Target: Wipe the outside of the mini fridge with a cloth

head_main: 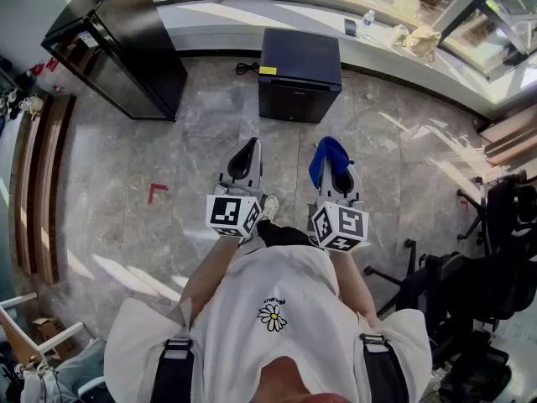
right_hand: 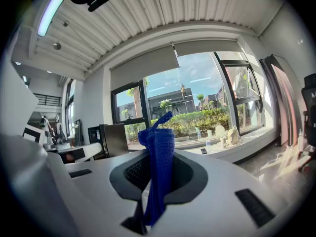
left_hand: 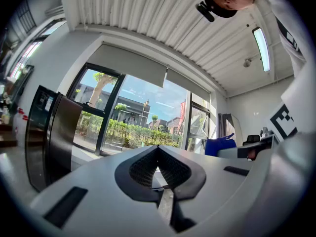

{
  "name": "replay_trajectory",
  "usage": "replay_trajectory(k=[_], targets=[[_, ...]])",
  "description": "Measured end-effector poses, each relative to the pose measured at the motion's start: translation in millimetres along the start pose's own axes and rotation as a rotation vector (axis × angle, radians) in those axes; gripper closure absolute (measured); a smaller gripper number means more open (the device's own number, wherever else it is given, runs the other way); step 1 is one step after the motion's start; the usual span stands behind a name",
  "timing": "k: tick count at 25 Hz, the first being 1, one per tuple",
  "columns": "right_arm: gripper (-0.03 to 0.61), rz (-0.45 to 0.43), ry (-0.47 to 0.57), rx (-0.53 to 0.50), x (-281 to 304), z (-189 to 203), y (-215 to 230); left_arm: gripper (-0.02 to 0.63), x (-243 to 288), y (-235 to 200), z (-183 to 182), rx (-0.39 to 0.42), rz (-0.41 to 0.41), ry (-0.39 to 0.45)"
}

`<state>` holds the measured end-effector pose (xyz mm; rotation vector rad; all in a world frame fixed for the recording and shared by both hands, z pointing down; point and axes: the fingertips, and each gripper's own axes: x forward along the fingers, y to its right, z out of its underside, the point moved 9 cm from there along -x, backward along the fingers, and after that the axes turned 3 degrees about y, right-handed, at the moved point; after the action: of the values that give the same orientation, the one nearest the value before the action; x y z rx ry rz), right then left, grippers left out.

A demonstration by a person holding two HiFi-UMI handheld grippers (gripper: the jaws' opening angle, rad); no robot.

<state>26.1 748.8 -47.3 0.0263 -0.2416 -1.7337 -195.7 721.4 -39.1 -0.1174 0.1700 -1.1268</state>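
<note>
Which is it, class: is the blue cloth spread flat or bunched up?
Bunched up: the blue cloth stands as a narrow wad pinched between the jaws of the right hand-held gripper.

I'm in what looks like an office: polished stone floor [head_main: 210, 141], tall windows [right_hand: 197, 95], black desk chairs [head_main: 499, 259], strip lights [left_hand: 260, 48] overhead.

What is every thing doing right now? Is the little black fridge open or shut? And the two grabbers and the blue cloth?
Left gripper: shut, nothing in it.
Right gripper: shut on the blue knitted cloth.
Blue knitted cloth: bunched up, sticking out past the jaws.
Small black mini fridge: door shut, upright on the floor, not touched by either gripper.
</note>
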Motion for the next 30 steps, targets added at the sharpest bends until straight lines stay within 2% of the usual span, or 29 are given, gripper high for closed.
replay_trajectory(k=[8,16,21,26,30], targets=[[0.515,-0.06,0.02,0.031,97,-16,-12,0.609,91,-57,-16,0.028,0.001,0.012],[0.517,0.002,0.002,0.064,186,-10,26,0.609,195,-88,6,0.033,0.064,-0.024],[0.515,0.017,0.018,0.043,290,-18,51,0.609,297,-130,22,0.022,0.073,-0.008],[0.516,0.019,0.016,0.012,410,-58,67,0.609,408,-181,10,0.033,0.067,0.0],[0.515,0.044,-0.007,0.046,484,-70,81,0.609,478,-215,12,0.024,0.042,-0.028]])
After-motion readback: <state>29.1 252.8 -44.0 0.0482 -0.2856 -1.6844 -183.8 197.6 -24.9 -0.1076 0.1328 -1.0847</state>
